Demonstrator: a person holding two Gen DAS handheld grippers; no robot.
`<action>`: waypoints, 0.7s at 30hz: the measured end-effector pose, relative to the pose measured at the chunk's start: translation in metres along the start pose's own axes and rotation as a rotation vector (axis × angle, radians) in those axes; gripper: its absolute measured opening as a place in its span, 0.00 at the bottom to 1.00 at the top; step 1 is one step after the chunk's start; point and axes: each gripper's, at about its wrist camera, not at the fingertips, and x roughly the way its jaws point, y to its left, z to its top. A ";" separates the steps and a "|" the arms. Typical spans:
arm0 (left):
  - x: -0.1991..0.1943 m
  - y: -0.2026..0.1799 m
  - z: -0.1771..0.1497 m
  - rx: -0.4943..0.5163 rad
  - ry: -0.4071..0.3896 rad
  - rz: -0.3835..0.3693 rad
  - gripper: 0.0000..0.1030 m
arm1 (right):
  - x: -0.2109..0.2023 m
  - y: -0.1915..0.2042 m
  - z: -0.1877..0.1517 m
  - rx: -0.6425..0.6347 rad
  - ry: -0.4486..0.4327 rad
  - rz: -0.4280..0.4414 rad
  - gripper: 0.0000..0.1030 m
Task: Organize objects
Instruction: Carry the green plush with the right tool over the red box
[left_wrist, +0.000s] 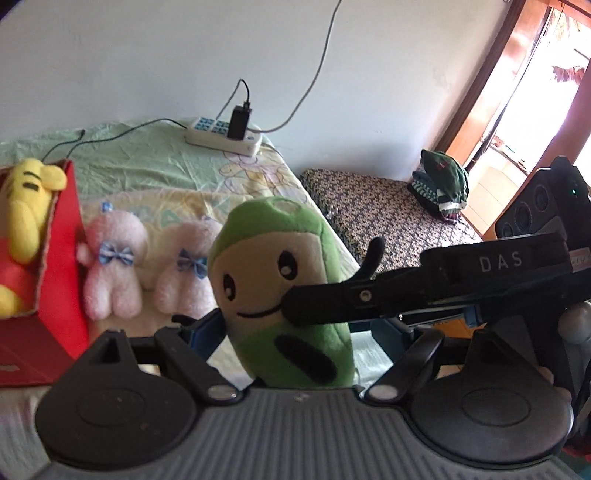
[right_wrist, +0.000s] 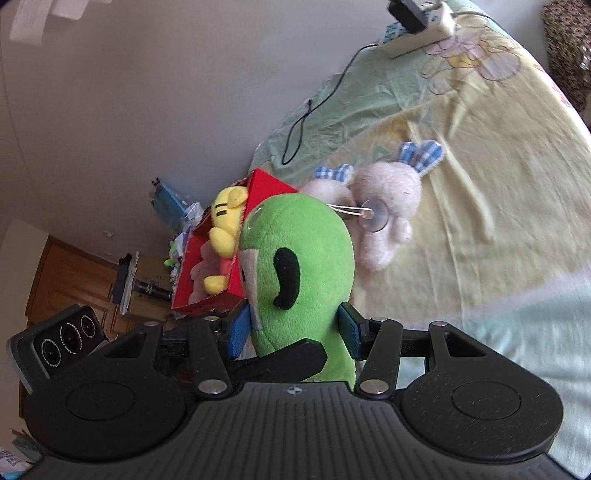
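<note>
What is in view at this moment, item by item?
Green plush: 1, green with cream face, held up between both grippers.
Pink bunnies: 2, pale pink with blue bows, lying on the bed beside the box.
Yellow plush: 1, yellow, inside the box.
Box: 1, red, on the bed.
Power strip: 1, white, black charger plugged in, on the bed by the wall.
Bed sheet: 1, light green and yellow.
Folded clothes: 1 pile, dark green, on the patterned surface.
Left gripper: 1, black, around the plush.
Right gripper: 1, black, gripping the plush.
</note>
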 end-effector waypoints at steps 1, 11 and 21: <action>-0.008 0.001 0.001 -0.002 -0.017 0.013 0.81 | 0.003 0.006 0.002 -0.019 0.008 0.016 0.52; -0.075 0.026 0.021 -0.025 -0.167 0.119 0.81 | 0.035 0.057 0.027 -0.122 0.026 0.158 0.52; -0.127 0.083 0.049 0.019 -0.263 0.158 0.82 | 0.082 0.118 0.041 -0.188 -0.027 0.219 0.52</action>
